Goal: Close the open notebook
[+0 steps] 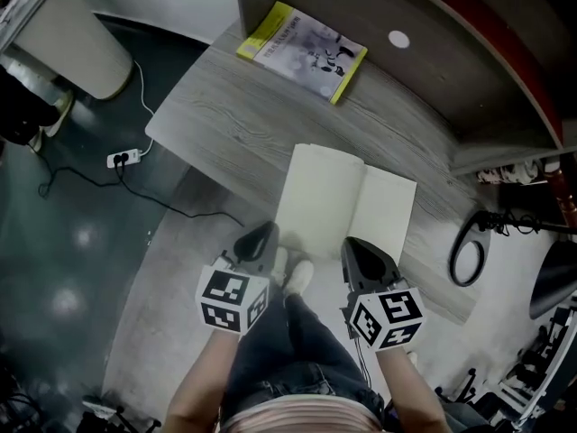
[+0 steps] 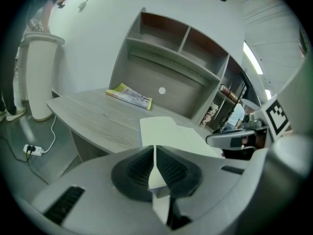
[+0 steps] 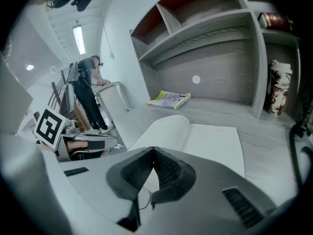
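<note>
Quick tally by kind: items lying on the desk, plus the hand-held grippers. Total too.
open notebook: 1
magazine: 1
hand-held grippers: 2 (left hand-held gripper, right hand-held gripper)
Total: 4
</note>
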